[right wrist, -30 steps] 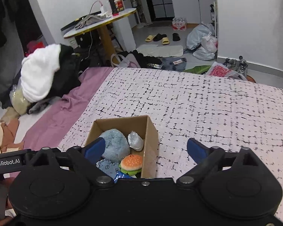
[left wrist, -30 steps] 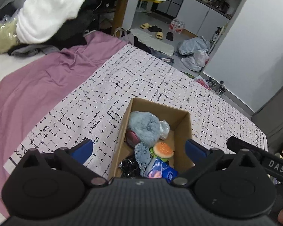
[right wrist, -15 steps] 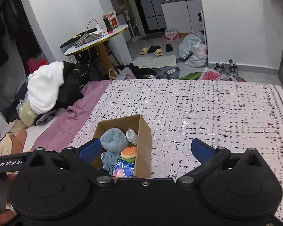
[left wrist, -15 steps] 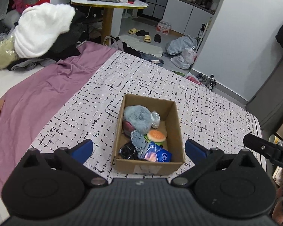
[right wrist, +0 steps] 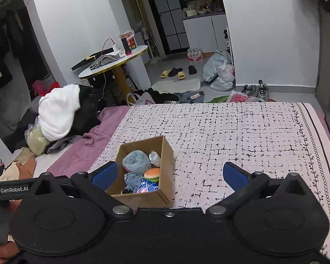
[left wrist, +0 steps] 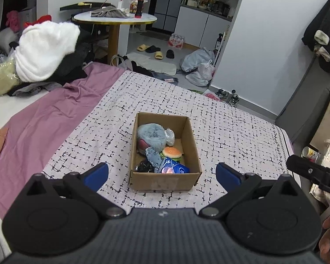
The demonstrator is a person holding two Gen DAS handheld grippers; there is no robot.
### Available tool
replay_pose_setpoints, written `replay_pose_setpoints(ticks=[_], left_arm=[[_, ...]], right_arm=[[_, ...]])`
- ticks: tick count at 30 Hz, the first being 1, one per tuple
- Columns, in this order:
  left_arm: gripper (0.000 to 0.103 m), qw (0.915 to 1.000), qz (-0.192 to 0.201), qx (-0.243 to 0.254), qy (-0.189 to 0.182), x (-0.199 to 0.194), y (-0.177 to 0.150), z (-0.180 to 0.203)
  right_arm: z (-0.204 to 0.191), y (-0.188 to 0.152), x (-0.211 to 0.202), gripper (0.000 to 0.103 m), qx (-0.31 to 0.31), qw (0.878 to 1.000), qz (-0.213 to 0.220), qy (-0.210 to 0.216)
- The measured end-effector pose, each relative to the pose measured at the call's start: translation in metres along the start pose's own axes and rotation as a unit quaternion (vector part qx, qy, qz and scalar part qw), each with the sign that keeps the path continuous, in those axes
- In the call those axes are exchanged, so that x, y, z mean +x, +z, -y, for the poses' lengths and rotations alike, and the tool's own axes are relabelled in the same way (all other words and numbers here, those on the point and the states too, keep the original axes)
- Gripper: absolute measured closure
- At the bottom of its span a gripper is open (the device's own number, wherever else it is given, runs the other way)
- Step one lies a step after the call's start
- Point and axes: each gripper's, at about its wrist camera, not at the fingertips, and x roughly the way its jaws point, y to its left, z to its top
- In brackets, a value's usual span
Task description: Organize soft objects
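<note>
We look down along both pairs of tongs at a bed spread with a white, black-flecked cover (left wrist: 220, 132), a mauve sheet (left wrist: 55, 114) showing along its left side. On the cover sits an open cardboard box (left wrist: 165, 180) holding the soft objects: a fluffy blue-grey plush (left wrist: 151, 134), a burger-shaped toy (left wrist: 172, 153), a smaller blue plush (left wrist: 153, 156) and a blue packet (left wrist: 175, 169). The left tongs (left wrist: 162, 172) hang apart with nothing between the blue pads, framing the box's near end. The right tongs (right wrist: 169, 173), whose jaws have just been opening, stand wide and empty, the box near their left pad. Beyond the bed's far left corner lies a heap of clothes topped by a white fleece (right wrist: 58, 110), next to a round bench (right wrist: 114, 62) carrying a grey cloth and a dark bottle. Slippers (right wrist: 172, 73), plastic bags (right wrist: 220, 70) and shoes litter the grey floor by the white wall.
</note>
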Motion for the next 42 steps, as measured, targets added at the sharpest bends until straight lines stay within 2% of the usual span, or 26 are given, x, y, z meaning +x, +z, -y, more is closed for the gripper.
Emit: replay_pose_setpoints(ticks=[19, 32, 42], left_arm=[[0.0, 0.9988, 0.033, 0.03, -0.017, -0.069, -0.052, -0.015], [0.0, 0.9966, 0.068, 0.045, -0.012, -0.113, -0.057, -0.02], [0.0, 0.9948, 0.083, 0.06, 0.0, -0.132, -0.065, -0.013]], right_arm=[[-0.025, -0.044, -0.068, 0.0, -0.012, 1.0, 0.022, -0.001], [-0.048, -0.056, -0.11, 0.0, -0.032, 0.999, 0.041, 0.007], [-0.051, -0.063, -0.131, 0.0, -0.038, 0.998, 0.055, 0.008]])
